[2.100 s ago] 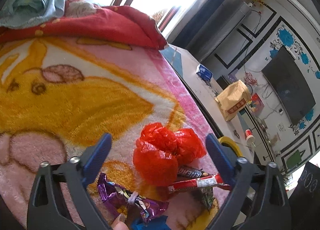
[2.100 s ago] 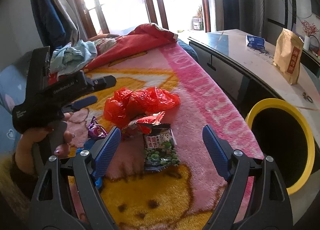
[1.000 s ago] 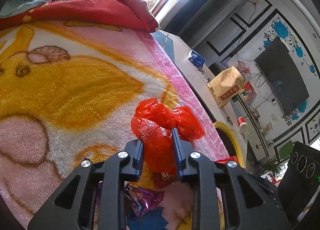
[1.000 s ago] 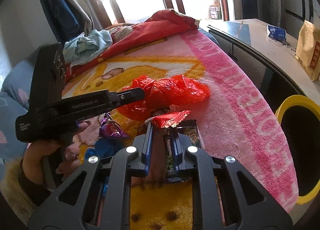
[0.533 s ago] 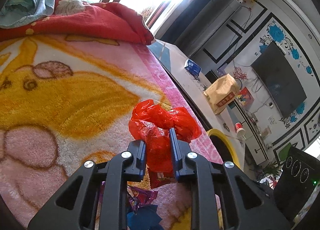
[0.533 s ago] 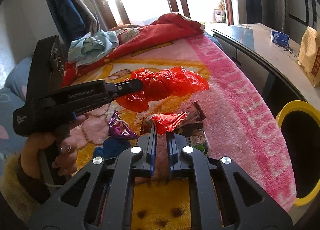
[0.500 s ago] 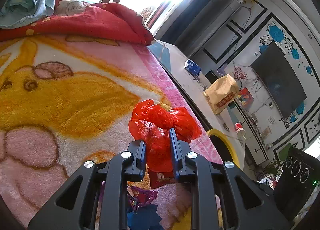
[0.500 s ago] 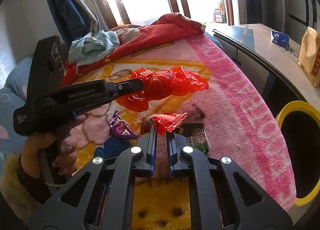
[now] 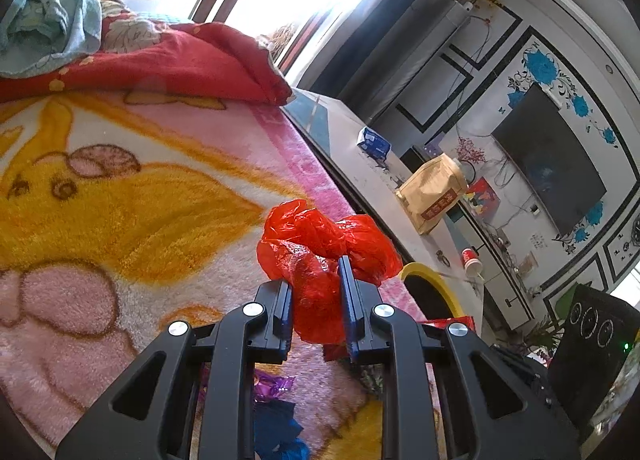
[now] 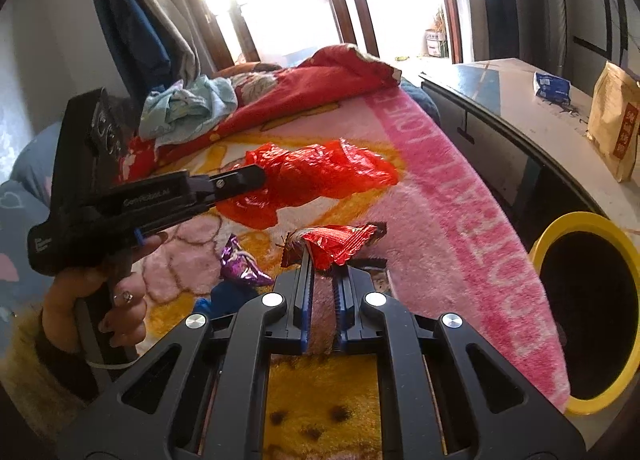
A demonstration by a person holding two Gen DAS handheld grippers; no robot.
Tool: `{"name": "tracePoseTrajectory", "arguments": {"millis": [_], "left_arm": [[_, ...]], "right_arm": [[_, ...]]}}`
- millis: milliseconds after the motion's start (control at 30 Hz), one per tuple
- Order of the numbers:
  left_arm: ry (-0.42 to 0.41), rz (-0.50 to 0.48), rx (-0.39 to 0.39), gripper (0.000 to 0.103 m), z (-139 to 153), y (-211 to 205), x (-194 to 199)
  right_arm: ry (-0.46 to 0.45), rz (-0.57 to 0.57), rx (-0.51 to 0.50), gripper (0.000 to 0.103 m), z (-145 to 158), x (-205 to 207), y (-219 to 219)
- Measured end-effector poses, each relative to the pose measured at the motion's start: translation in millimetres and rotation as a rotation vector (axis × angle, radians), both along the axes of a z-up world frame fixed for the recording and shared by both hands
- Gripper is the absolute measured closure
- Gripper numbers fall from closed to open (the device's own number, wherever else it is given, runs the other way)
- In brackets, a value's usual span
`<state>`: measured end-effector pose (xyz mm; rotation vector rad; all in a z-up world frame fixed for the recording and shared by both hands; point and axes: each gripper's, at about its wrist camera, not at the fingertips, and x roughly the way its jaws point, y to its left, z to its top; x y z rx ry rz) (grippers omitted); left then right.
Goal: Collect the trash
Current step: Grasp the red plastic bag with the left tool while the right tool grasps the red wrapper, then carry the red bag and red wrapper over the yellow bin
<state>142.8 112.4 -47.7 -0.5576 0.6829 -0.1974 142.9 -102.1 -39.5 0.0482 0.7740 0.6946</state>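
Observation:
My left gripper (image 9: 316, 280) is shut on a crumpled red plastic bag (image 9: 324, 248), held clear above the pink and yellow blanket (image 9: 120, 204). From the right wrist view the same bag (image 10: 320, 172) hangs off the left gripper (image 10: 256, 178), gripped by a person's hand (image 10: 100, 292). My right gripper (image 10: 322, 260) is shut on a red snack wrapper (image 10: 336, 242), raised off the blanket. A purple wrapper (image 10: 242, 268) and a blue scrap (image 10: 224, 294) lie on the blanket below. The yellow-rimmed bin (image 10: 588, 300) stands at the right beside the bed.
A red quilt (image 10: 312, 88) and pale blue cloth (image 10: 188, 104) are piled at the far end of the bed. A grey cabinet top (image 10: 540, 108) beside the bed carries a brown paper bag (image 10: 616, 120) and a blue packet (image 10: 552, 86). A black speaker (image 9: 592, 344) stands low right.
Both grippers closed on their items, then rose: the red bag lifted off the blanket in the left one, and the red wrapper came up off the pile in the right one.

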Motion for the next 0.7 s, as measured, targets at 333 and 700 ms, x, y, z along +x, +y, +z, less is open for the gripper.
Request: {"name": "tracePoseTrajectory", "arguments": {"millis": [333,700], "left_arm": [[-0.039,-0.019,0.012,0.084,17,-12,-11],[-0.068,-0.044,0.019,0.085,31,-22,-17]], "right_arm": [[-0.033,-0.056,0.022,0.097,16,4,-24],[-0.062,-0.133,0.015,0.098,23,9,-59]]}}
